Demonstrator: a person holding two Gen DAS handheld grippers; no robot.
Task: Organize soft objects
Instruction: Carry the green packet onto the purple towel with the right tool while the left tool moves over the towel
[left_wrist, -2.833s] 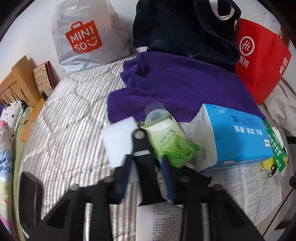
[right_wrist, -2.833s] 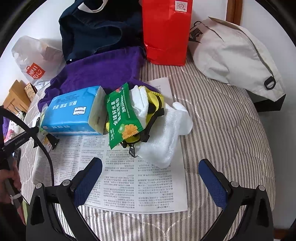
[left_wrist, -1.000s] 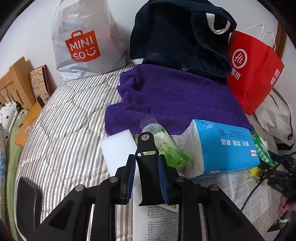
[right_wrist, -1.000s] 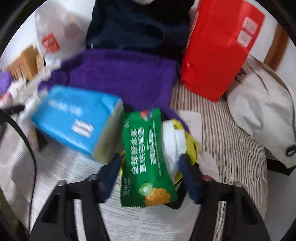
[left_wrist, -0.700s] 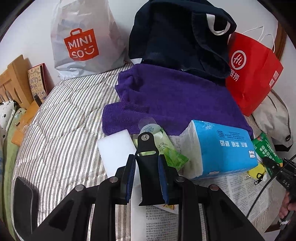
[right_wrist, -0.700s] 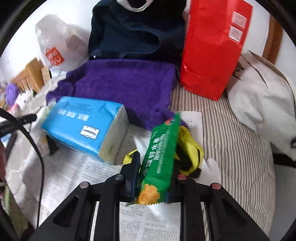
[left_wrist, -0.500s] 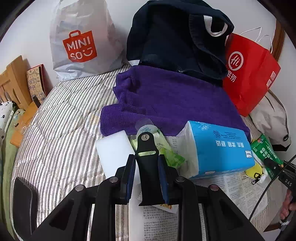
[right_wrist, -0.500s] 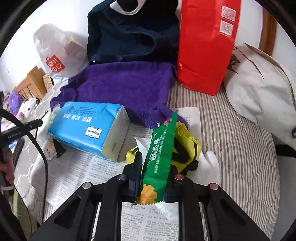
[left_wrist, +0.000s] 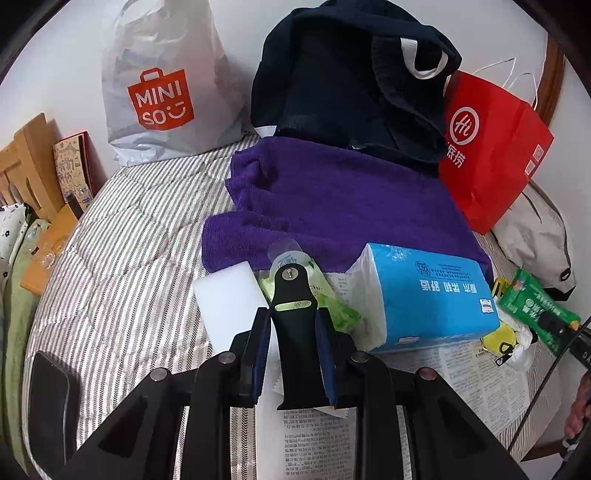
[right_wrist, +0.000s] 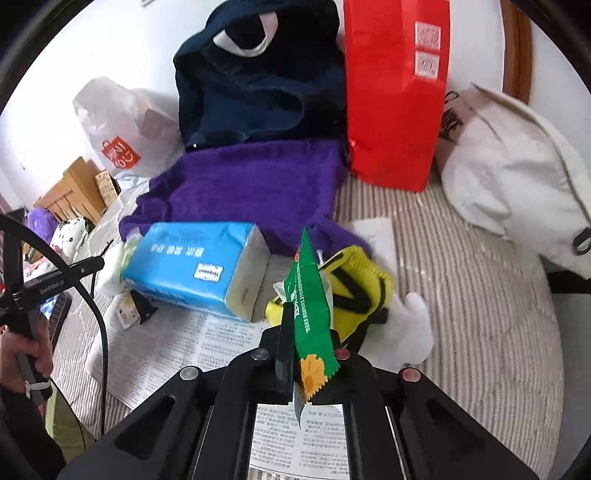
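Right claw (right_wrist: 308, 343): jaws have just closed on green snack packet (right_wrist: 308, 314), pinched edge-on, long axis pointing away along fingers, lifted above newspaper (right_wrist: 221, 343) on bed. Left claw (left_wrist: 293, 354): narrow, clamped on black strap (left_wrist: 293, 317). Blue tissue pack (left_wrist: 424, 291) lies between claws, nearer left.

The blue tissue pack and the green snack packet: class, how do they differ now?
The blue tissue pack is bulky and lies on the newspaper; the green snack packet is thin, flat and stands on edge, clamped in the right gripper. Both are soft printed packs.
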